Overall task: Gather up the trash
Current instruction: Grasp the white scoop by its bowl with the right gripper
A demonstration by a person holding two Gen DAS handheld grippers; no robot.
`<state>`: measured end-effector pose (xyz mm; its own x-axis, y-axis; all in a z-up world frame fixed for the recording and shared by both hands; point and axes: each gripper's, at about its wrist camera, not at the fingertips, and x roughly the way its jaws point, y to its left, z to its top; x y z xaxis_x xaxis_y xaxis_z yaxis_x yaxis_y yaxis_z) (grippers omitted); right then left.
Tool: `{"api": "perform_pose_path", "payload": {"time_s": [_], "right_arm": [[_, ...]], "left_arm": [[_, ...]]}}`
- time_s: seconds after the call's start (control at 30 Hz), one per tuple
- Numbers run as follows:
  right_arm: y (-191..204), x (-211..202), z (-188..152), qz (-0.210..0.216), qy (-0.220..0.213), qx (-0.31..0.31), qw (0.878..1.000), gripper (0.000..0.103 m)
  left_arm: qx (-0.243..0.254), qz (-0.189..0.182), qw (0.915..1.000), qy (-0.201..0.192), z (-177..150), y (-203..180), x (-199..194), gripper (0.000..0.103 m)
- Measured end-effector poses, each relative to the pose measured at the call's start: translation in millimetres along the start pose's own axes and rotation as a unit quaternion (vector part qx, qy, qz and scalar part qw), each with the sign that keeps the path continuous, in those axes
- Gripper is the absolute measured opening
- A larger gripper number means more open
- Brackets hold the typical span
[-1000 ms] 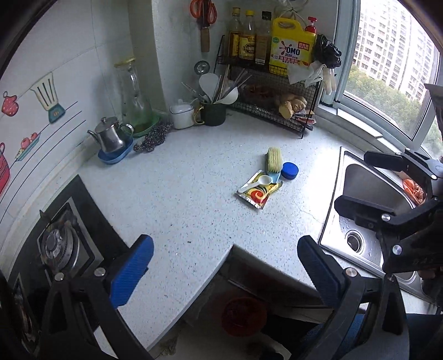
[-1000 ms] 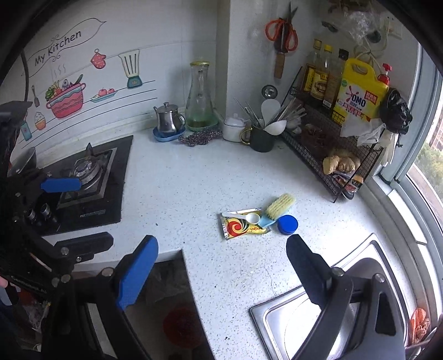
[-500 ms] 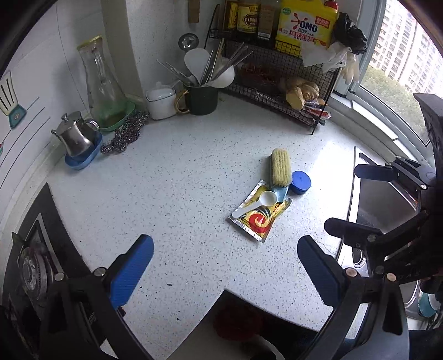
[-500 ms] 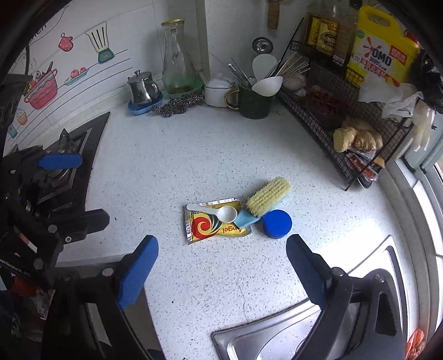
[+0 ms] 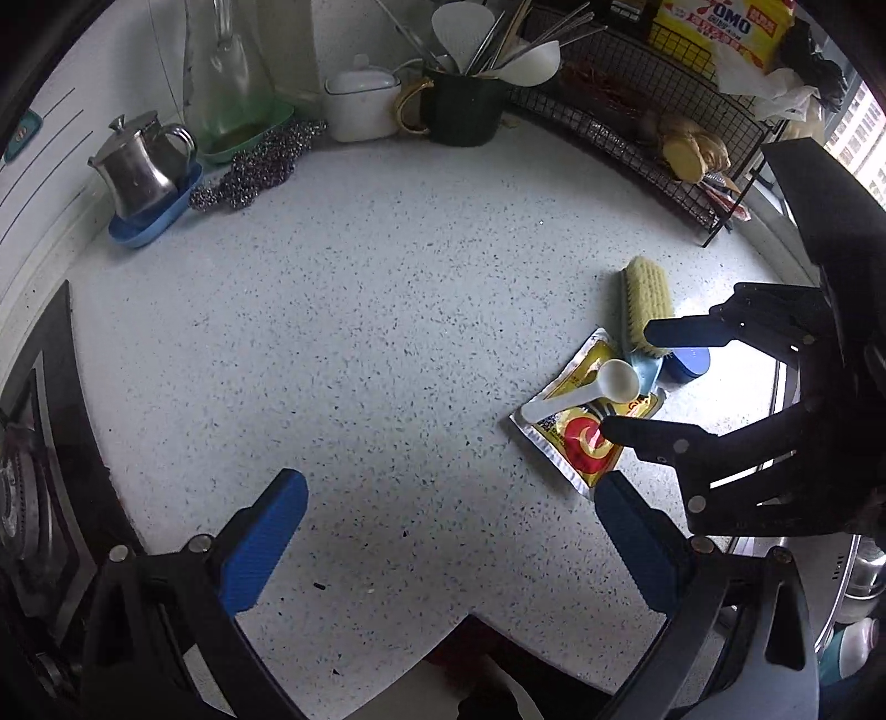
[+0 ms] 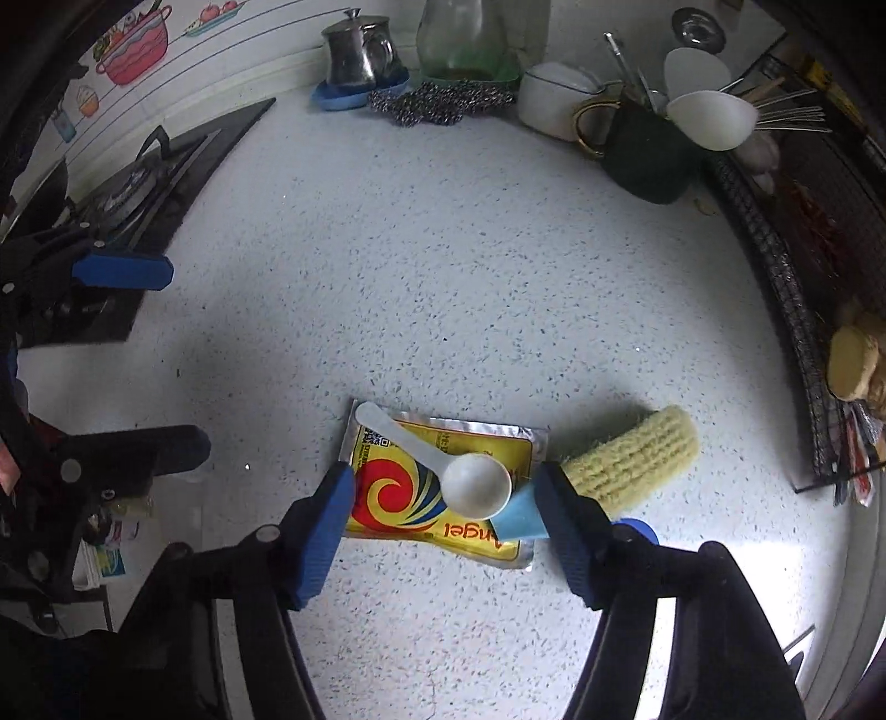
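Speckled white stone tabletop in a tiled kitchen corner — my right claw is closing around the glossy foil packet, pads not yet pressing; my left claw gapes empty.

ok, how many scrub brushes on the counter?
1. The yellow-bristled scrub brush lies on the speckled counter, its blue handle end overlapping the yellow foil packet, beside the white plastic spoon. Others may be hidden behind the grippers.

Blue lid: mostly hidden behind right gripper finger. Glass carafe: top cut by frame edge. Detergent jug: upper part cut off. Wire rack contents: blurred. Packet small print: illegible.
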<state>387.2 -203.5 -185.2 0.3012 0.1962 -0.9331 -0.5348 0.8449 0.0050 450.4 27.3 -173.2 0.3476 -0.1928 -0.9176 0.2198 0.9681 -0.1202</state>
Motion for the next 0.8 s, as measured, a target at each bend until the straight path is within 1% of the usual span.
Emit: {"api": "perform_pose_path", "payload": {"time_s": [0.07, 0.2, 0.23, 0.33, 0.37, 0.4, 0.5, 0.63, 0.8], "right_arm": [[-2, 11, 3, 0.006, 0.009, -0.012, 1.000, 0.062], [1, 29, 6, 0.024, 0.031, -0.039, 0.998, 0.052], [2, 33, 7, 0.026, 0.038, -0.049, 0.998, 0.052], [6, 33, 9, 0.030, 0.036, -0.070, 0.996, 0.051], [7, 33, 10, 0.028, 0.035, -0.075, 0.996, 0.046], [8, 32, 10, 0.026, 0.034, -0.079, 0.996, 0.038], [8, 29, 10, 0.026, 0.034, -0.084, 0.996, 0.027], [11, 22, 5, 0.030, 0.030, -0.069, 0.997, 0.027], [12, -4, 1, 0.036, 0.006, -0.028, 0.999, 0.027]], "left_arm": [[-0.006, -0.001, 0.9999, 0.008, 1, 2, 7, 0.103], [-0.013, 0.002, 0.9997, 0.020, -1, 5, 17, 0.103], [-0.014, 0.003, 0.9996, 0.023, -3, 6, 19, 0.103], [-0.017, 0.002, 0.9995, 0.028, -7, 7, 21, 0.103], [-0.017, 0.002, 0.9994, 0.029, -8, 6, 21, 0.103], [-0.018, 0.001, 0.9994, 0.029, -9, 6, 21, 0.103], [-0.017, 0.000, 0.9994, 0.029, -10, 3, 19, 0.103], [-0.013, -0.003, 0.9996, 0.024, -9, -3, 12, 0.103], [-0.004, -0.013, 0.9998, 0.012, -5, -9, -6, 0.103]]}}
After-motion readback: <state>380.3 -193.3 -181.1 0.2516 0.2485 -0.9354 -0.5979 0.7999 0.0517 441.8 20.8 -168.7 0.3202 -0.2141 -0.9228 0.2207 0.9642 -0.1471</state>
